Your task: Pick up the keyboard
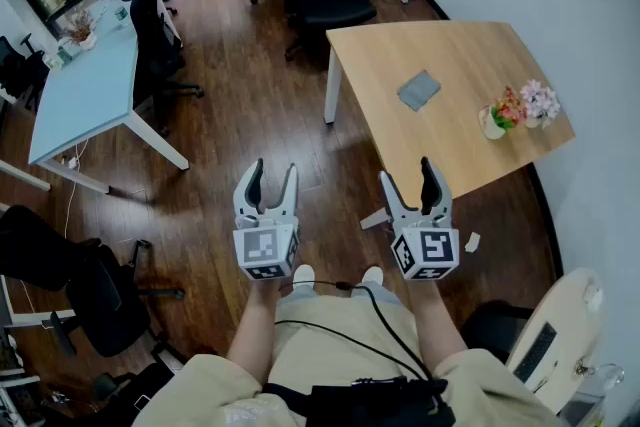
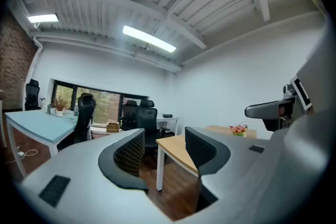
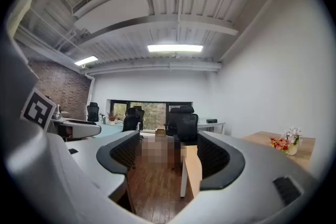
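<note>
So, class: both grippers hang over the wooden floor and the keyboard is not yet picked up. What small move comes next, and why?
Probably turn right toward the pale round table, where a dark slab that looks like the keyboard lies. The left gripper and right gripper are both open, empty and aimed ahead over the floor, away from it.

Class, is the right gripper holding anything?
No: the right gripper stands with its jaws apart and nothing gripped between them.
</note>
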Demonstrator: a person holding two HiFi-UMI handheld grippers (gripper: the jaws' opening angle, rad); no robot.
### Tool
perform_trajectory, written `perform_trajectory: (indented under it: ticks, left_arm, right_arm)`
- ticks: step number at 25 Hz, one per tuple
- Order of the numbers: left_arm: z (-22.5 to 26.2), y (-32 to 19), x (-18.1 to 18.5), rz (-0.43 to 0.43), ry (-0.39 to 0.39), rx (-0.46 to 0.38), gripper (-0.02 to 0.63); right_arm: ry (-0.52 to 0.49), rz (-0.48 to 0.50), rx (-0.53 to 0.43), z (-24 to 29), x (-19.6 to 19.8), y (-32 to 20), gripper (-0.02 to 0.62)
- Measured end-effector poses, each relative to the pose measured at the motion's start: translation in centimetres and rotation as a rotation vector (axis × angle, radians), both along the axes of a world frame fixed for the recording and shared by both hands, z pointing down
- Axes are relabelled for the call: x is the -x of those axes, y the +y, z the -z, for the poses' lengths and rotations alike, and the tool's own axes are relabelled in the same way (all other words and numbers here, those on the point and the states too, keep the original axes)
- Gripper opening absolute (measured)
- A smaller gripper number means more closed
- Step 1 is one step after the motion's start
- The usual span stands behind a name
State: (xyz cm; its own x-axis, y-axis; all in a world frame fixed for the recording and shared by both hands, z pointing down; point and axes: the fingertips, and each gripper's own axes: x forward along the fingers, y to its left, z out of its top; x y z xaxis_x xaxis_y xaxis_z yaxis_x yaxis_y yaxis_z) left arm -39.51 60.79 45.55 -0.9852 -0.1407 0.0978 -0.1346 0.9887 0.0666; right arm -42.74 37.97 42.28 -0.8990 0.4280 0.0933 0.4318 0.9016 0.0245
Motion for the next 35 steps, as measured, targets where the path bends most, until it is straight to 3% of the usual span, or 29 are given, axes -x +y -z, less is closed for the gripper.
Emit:
perform_trajectory:
  ticks: [5,8,15,18,22,28,35]
  left_arm:
    - [1.1,-1.0,1.2,-0.134,-0.044,0.103,0.218]
    - [1.6,-3.9,2.2,-0.239,-0.062,0.102,0.218]
    - [2.6,-16.9,1.2,-0.518,-0.080,0.131,0.218]
    - [3.5,-24.0,-0.5,-0.621,-0.104,0.156,0.218]
    - [4.3,-36.1,-5.3,-0.814,-0.123,0.149,0.218]
    - [3.7,-53.3,-14.7,-1.042,-0.140,0.158,0.218]
    - [1.2,-70.4,-26.2,-1.281,-0.128,0.145,0.218]
  right_arm:
    - [-0.022,-0.084,0.013,-0.7,-1.2,-0.1,0.364]
    - [-0.038,-0.172,0.008,-0.6,-2.9,-2.5,0.364]
    - [-0.097,-0.398,0.073,1.4,-8.1,-13.6,0.351]
    - [-0.129,-0.461,0.051,2.0,-11.8,-18.8,0.350]
    - [-0.085,-0.497,-0.091,1.7,-17.4,-25.3,0.345]
    - [-0.104,-0.729,-0.031,1.0,-28.6,-41.0,0.345]
    - [-0.087,-0.948,-0.083,-0.5,-42.0,-54.9,0.345]
